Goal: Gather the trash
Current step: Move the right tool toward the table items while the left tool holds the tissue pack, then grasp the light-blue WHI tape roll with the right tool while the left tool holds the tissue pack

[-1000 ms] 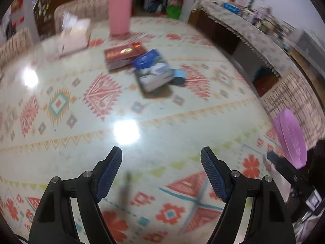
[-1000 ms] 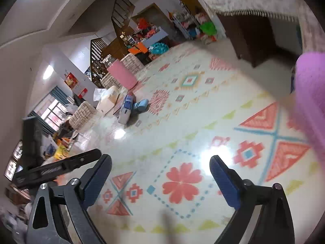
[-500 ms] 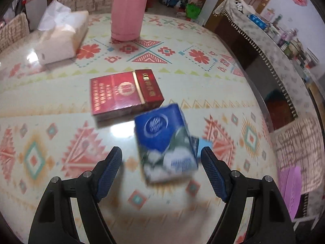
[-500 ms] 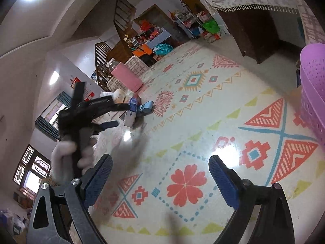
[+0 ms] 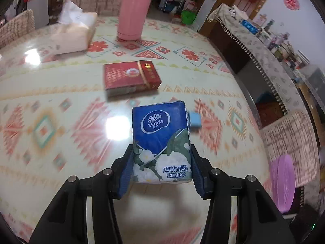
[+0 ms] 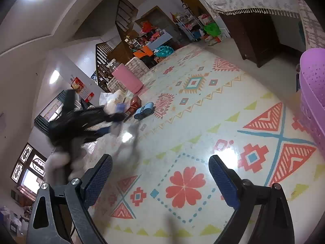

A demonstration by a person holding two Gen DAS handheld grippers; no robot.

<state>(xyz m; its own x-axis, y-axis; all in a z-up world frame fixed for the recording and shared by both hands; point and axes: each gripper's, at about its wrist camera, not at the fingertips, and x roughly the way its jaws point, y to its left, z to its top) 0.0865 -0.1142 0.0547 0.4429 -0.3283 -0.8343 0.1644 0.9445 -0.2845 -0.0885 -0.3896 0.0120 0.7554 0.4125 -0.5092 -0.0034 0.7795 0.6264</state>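
Our left gripper has the blue pack of tissues between its jaws, which are closing; both blue pads lie against the sides of the pack, so we read this as a grip on it. The pack stands out forward from the gripper over the worktop, its printed face toward the camera; we cannot tell whether its far end touches the surface.

Just past the pack, at its right corner, a small light-blue thing lies on the patterned cloth. Farther on lies a red flat box, apart from the pack. Beyond that, a tall pink cup stands upright, and to its left sits a white tissue box with a sheet sticking up.

Our right gripper hangs over the near part of the same worktop with its jaws wide apart and nothing between them; only the flower pattern shows in the gap. In its view the left gripper is a dark blur at the left, with a pale gloved hand under it, and the light-blue thing shows near the red box. A purple plastic basket with a perforated wall stands at the right edge, well apart from the pack.
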